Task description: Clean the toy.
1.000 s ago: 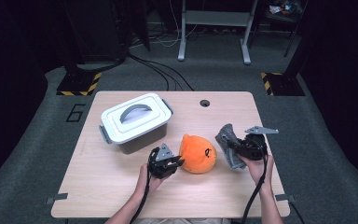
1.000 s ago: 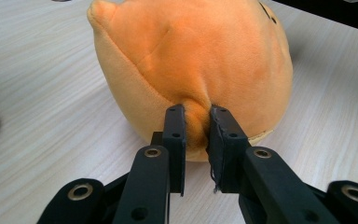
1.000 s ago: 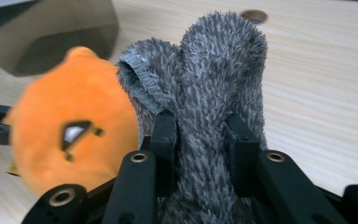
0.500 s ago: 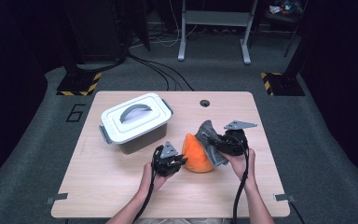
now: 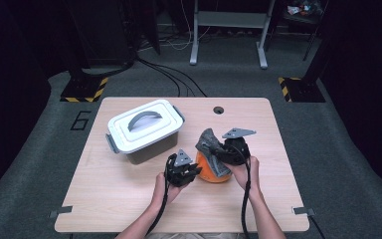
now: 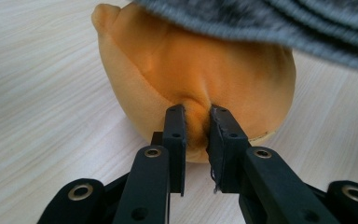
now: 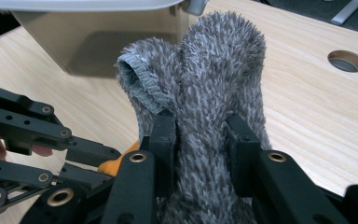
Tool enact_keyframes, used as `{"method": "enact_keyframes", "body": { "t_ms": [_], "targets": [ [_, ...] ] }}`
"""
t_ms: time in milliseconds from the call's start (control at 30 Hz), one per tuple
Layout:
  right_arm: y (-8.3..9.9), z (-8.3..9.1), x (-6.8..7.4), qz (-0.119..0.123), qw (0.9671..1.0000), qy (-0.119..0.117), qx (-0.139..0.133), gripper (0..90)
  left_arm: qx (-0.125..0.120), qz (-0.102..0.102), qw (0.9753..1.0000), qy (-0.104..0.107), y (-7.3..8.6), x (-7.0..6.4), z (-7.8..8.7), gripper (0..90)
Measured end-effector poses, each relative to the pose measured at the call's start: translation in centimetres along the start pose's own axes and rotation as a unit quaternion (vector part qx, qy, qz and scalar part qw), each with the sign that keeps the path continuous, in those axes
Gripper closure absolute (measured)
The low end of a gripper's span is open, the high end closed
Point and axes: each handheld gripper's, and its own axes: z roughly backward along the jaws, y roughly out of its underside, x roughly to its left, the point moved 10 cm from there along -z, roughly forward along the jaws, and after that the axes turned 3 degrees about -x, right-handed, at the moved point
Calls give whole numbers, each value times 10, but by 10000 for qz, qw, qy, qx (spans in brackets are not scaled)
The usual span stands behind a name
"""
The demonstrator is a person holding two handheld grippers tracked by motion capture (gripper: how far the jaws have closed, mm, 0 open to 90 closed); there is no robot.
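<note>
left tongs (image 6: pixel 196 122) pinching orange plush (image 6: pixel 200 70), right tongs (image 7: pixel 200 135) clamped on grey cloth (image 7: pixel 205 84)

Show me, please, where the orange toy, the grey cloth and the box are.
orange toy (image 6: pixel 200 70): left gripper view, its front, above the pinched fold.
grey cloth (image 7: pixel 214 70): right gripper view, its fuzzy upper part.
box (image 5: pixel 144 123): high view, the lid, near the handle.

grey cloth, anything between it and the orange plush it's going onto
Nothing visible. The right gripper is shut on the grey cloth and holds it right over the orange plush, which the left gripper pinches. In the left gripper view the cloth overhangs the plush's top with nothing between.
</note>
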Motion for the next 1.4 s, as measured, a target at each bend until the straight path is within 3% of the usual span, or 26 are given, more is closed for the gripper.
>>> {"method": "enact_keyframes", "body": {
  "t_ms": [100, 400, 600, 800, 1033, 1133, 1400],
  "targets": [
    [5, -7, 2, 142, 9998, 130, 74, 684, 38, 60, 10000, -42, 1, 1, -1, 782],
    [7, -8, 2, 258, 9993, 277, 49, 689, 49, 254, 9996, -122, 3, 4, -1, 815],
    [11, 0, -4, 201, 9992, 347, -16, 688, 44, 278, 9995, -129, 4, 5, -2, 818],
    [21, 13, -20, -19, 9988, 471, -88, 688, 33, 297, 9995, -132, 5, 5, -2, 817],
    [45, 26, -49, -439, 9967, 676, -109, 688, 33, 316, 9994, -100, 6, 6, -1, 816],
    [56, 26, -58, -672, 9953, 691, -85, 688, 13, 280, 9996, -99, 6, 6, -1, 816],
    [75, 24, -72, -968, 9924, 758, -7, 689, 8, 275, 9996, -109, 6, 5, -1, 814]
  ]
}}
